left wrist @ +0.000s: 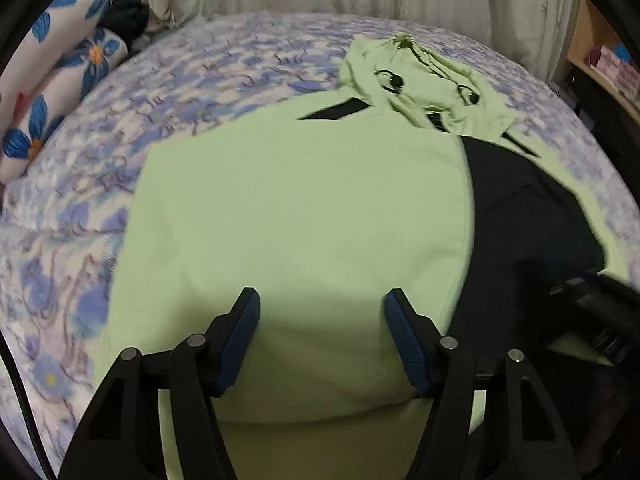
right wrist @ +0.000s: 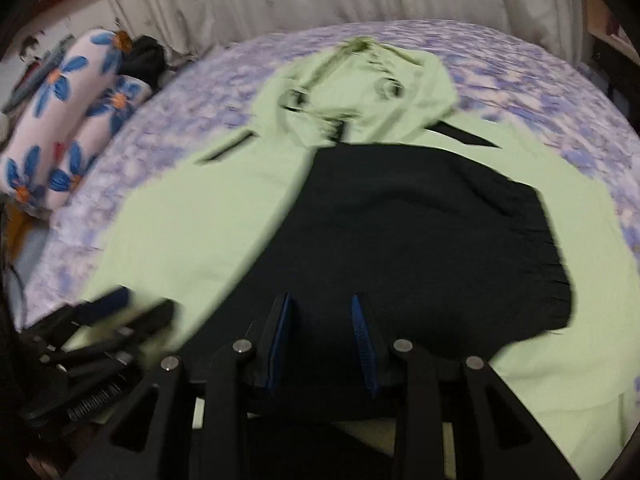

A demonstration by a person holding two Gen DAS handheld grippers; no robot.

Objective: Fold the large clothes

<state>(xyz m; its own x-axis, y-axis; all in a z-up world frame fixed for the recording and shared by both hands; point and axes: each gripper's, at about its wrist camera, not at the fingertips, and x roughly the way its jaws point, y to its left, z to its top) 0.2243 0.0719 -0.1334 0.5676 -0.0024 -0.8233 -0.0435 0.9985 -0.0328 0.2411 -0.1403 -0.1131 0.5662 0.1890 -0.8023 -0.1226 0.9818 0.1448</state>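
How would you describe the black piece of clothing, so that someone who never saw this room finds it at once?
Start from the bed with the blue-and-white flowered sheet, where a light green hoodie lies spread flat. The black garment rests on top of the hoodie's body, below the crumpled hood. It is the only large dark cloth lying on the green fabric.

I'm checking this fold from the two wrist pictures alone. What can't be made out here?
- Hoodie hem: hidden behind the left gripper in the left wrist view, and behind the right gripper in the right.
- Hood drawcords and eyelets: smeared by motion blur in the right wrist view.
- Shelf contents: too small, cut by the lens rim, left wrist view.
- Dark bundle by the pillows: too dark to identify.
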